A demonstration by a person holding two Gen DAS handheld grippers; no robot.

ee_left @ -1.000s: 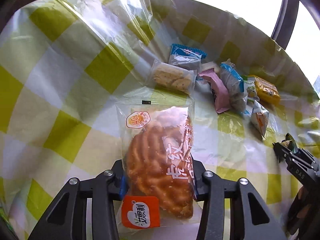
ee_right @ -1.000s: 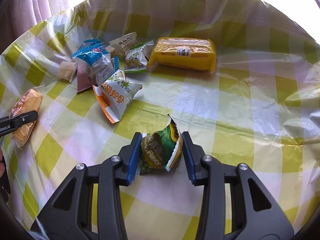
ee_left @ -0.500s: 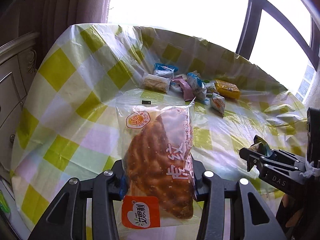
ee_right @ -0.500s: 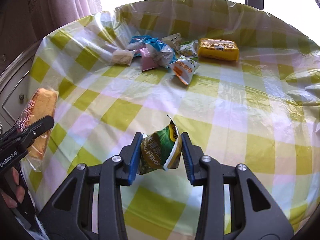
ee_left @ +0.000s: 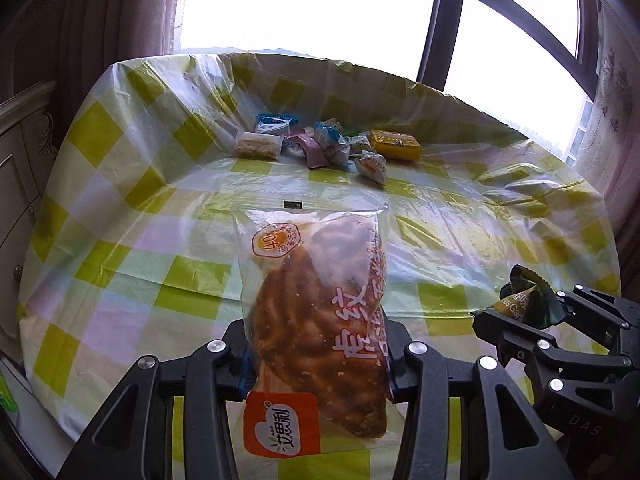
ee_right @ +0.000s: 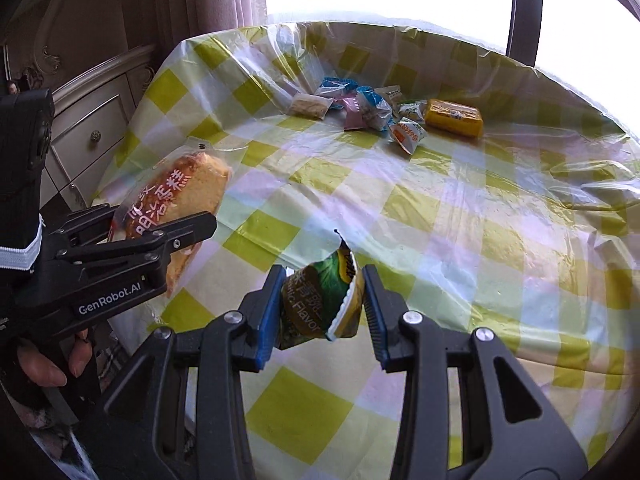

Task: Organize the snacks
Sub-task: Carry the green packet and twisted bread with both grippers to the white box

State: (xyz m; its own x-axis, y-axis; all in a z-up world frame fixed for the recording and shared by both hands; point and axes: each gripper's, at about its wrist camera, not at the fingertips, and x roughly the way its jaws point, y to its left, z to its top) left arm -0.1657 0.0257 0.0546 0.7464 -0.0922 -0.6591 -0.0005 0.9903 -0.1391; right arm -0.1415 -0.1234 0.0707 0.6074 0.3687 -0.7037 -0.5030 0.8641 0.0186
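Carry step, by the look of it: both tools are loaded and held above the near edge of the checked tablecloth (ee_right: 460, 208).

Left gripper (ee_left: 316, 354) is clamped on one bagged cake (ee_left: 320, 320). Right gripper (ee_right: 322, 304) pinches one small green packet (ee_right: 320, 304).

Snack pile (ee_right: 372, 112) lies far off at 12 o'clock in the right wrist view: one yellow bar (ee_right: 454, 118), plus roughly seven small packets, overlapping, so the count is uncertain.

Next move likely calls for a drop spot; none is visible.
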